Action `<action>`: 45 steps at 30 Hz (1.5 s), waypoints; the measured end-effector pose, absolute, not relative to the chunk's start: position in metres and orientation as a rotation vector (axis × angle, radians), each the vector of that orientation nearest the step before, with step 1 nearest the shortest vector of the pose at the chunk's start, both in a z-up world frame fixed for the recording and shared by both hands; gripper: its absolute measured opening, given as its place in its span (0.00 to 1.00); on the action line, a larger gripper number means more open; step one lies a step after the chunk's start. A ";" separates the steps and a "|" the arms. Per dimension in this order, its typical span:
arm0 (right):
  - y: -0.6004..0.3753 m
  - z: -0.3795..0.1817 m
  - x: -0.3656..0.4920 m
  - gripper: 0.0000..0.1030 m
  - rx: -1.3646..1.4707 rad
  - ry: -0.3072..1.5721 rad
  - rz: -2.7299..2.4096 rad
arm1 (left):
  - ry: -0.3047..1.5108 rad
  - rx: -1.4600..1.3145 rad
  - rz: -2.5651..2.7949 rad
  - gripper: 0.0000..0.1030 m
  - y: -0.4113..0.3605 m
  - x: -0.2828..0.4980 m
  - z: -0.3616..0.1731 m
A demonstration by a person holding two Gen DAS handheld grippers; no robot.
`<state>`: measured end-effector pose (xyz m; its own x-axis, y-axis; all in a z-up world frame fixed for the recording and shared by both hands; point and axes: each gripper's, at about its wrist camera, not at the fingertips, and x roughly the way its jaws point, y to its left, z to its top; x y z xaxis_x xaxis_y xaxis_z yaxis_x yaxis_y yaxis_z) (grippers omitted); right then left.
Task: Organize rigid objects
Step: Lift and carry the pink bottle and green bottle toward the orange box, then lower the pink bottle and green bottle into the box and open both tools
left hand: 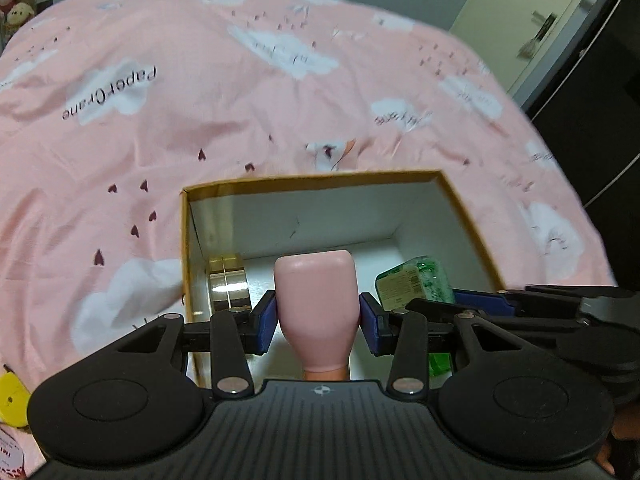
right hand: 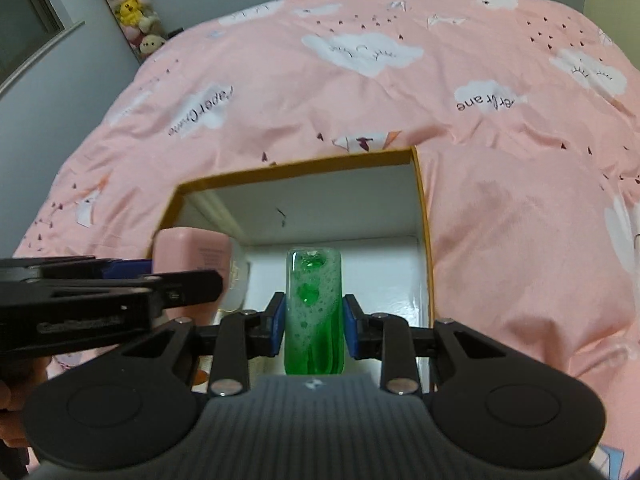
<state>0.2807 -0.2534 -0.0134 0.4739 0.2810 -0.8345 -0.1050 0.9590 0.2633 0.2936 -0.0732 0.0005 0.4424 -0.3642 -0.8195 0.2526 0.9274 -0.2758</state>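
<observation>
1. Pink bedding [left hand: 200, 128] printed with white clouds and small dark hearts covers the bed and fills most of both views.
2. Grey wall runs behind the bed; plush toys [right hand: 132, 12] are stacked in the far corner, and a pale door [left hand: 532, 20] stands to the right in the left wrist view.
3. Open on the bedding sits a box [left hand: 320, 178] with a tan rim and white inner walls.
4. Left tongs [left hand: 318, 320] stand part open, their blue pads pressed on both sides of a pink bottle [left hand: 316, 300], which they hold over the near part of the box.
5. Right tongs [right hand: 314, 328] stand narrow, clamped on a green bottle [right hand: 314, 312] of clear plastic with foamy liquid inside, held over the box too.
6. Both bottles are side by side above the box, pink on the left and green on the right, and each shows in the other camera's view.
7. Inside the box, against its left wall, lies a clear block [left hand: 229, 286] with a golden tint.
8. Whether either bottle touches the box floor I cannot tell.
</observation>
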 end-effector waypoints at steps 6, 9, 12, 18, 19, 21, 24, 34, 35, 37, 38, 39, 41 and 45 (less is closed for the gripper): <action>-0.247 -0.023 0.293 0.28 0.122 1.049 0.223 | 1.097 -0.047 -0.309 0.47 -0.089 0.315 -0.020; -0.252 -0.024 0.298 0.28 0.137 1.048 0.220 | 1.096 0.025 -0.272 0.47 -0.099 0.317 -0.023; -0.254 -0.025 0.301 0.28 0.137 1.043 0.213 | 1.105 0.077 -0.241 0.47 -0.106 0.321 -0.025; -0.255 -0.026 0.302 0.28 0.142 1.040 0.223 | 1.114 0.121 -0.220 0.47 -0.108 0.323 -0.027; -0.255 -0.026 0.302 0.28 0.143 1.040 0.222 | 1.117 0.125 -0.217 0.47 -0.108 0.323 -0.027; -0.253 -0.026 0.303 0.28 0.141 1.039 0.223 | 1.111 0.123 -0.216 0.46 -0.106 0.323 -0.025; -0.250 -0.027 0.303 0.28 0.131 1.038 0.218 | 1.101 0.094 -0.247 0.46 -0.101 0.322 -0.021; -0.231 -0.027 0.307 0.28 0.123 1.045 0.237 | 0.956 0.016 -0.274 0.46 -0.061 0.306 0.017; -0.227 -0.029 0.309 0.28 0.118 1.053 0.235 | 0.950 0.006 -0.267 0.46 -0.056 0.305 0.018; -0.219 -0.035 0.314 0.28 0.101 1.071 0.229 | 0.948 -0.010 -0.259 0.46 -0.048 0.303 0.019; -0.215 -0.039 0.317 0.28 0.096 1.085 0.220 | 0.955 -0.015 -0.261 0.46 -0.044 0.302 0.019; -0.211 -0.043 0.320 0.28 0.092 1.100 0.211 | 0.966 -0.019 -0.265 0.46 -0.040 0.301 0.018; -0.206 -0.052 0.326 0.28 0.084 1.123 0.198 | 0.980 -0.044 -0.271 0.44 -0.032 0.299 0.015; -0.197 -0.065 0.338 0.28 0.087 1.151 0.176 | 0.998 -0.091 -0.286 0.39 -0.020 0.295 0.008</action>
